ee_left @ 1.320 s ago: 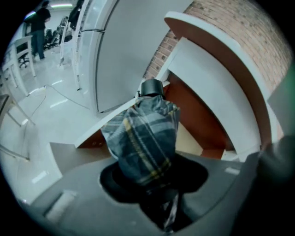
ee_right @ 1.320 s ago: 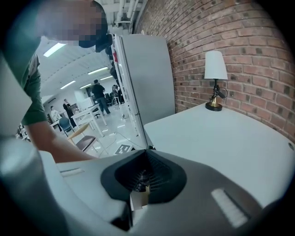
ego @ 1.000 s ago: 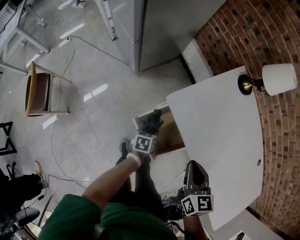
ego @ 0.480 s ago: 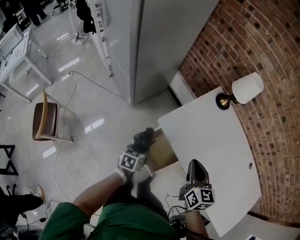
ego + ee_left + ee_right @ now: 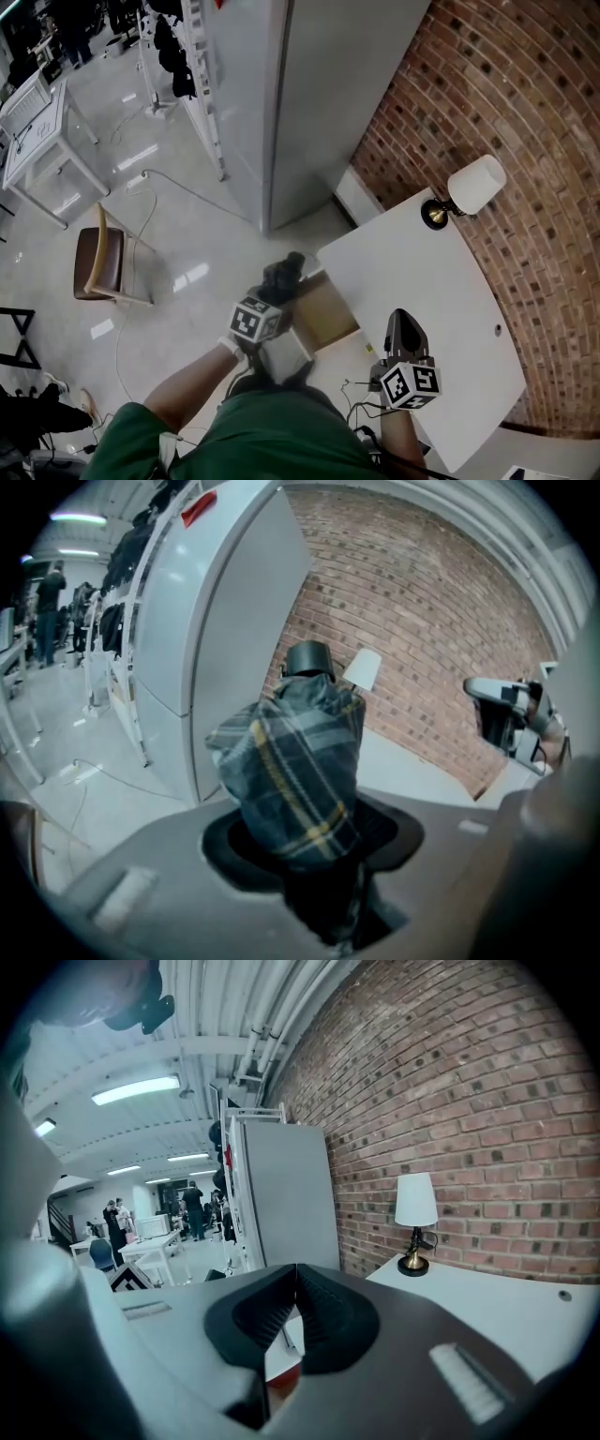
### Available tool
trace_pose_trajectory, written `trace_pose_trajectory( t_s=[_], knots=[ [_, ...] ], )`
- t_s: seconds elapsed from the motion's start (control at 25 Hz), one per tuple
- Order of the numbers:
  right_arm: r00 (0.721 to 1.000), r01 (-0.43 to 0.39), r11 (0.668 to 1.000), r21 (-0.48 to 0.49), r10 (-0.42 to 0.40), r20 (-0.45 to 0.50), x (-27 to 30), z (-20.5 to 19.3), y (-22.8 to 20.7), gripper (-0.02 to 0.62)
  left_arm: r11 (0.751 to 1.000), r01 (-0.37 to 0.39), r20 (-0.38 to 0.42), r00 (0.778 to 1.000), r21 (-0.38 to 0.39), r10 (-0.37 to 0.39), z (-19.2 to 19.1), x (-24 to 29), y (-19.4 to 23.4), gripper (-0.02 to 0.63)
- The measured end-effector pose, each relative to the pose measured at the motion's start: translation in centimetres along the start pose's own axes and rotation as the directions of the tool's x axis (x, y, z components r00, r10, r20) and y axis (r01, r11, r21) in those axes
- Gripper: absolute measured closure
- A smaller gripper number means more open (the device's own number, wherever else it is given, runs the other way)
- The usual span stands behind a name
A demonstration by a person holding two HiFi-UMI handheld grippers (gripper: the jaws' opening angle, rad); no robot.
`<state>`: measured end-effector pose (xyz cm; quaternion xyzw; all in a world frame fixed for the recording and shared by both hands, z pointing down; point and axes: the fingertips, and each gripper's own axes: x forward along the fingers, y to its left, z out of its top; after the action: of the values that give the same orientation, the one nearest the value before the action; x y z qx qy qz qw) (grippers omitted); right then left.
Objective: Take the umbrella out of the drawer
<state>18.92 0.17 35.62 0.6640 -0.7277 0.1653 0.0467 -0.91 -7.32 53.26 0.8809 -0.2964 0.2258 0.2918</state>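
Observation:
A folded dark plaid umbrella [image 5: 295, 761] with yellow stripes and a black end cap stands up between the jaws of my left gripper [image 5: 311, 841], which is shut on its lower part. In the head view the left gripper [image 5: 275, 292] holds the umbrella [image 5: 282, 274] above the open brown drawer [image 5: 326, 307] at the white table's [image 5: 427, 281] left side. My right gripper [image 5: 404, 330] hovers over the table's near edge. Its jaws meet at the tips with nothing between them, as the right gripper view shows [image 5: 295, 1277].
A lamp [image 5: 466, 192] with a white shade stands at the table's far corner against the brick wall [image 5: 525, 141]. A tall grey cabinet [image 5: 272, 103] rises beyond the drawer. A wooden chair [image 5: 101, 267] and cables lie on the floor to the left.
Both grippers have risen. The left one has lifted the umbrella up from the drawer and rolled somewhat; the drawer stays open below it.

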Motion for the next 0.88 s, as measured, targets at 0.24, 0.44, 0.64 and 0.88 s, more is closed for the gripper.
trace_pose_trajectory(
  t_s=[0.24, 0.44, 0.64, 0.88],
  knots=[
    [0.998, 0.022, 1.000, 0.001, -0.022, 0.058, -0.9, 2.8, 0.2, 0.595, 0.999, 0.016, 0.033, 0.999, 0.049, -0.018, 2.7, -1.8, -0.7, 0.419],
    [0.992, 0.085, 0.996, 0.006, -0.085, 0.090, -1.5, 3.6, -0.8, 0.595, 0.991, 0.024, 0.056, 0.998, 0.135, -0.032, 4.7, -2.8, -1.7, 0.419],
    [0.985, 0.146, 0.989, 0.020, -0.147, 0.091, -1.8, 3.6, -2.0, 0.595, 0.971, 0.033, 0.061, 0.997, 0.236, -0.049, 6.3, -3.3, -1.8, 0.419],
    [0.973, 0.215, 0.976, 0.041, -0.218, 0.080, -3.2, 2.6, -3.5, 0.595, 0.956, 0.081, 0.029, 0.995, 0.281, -0.093, 6.7, -2.0, -2.3, 0.417]
  ],
)
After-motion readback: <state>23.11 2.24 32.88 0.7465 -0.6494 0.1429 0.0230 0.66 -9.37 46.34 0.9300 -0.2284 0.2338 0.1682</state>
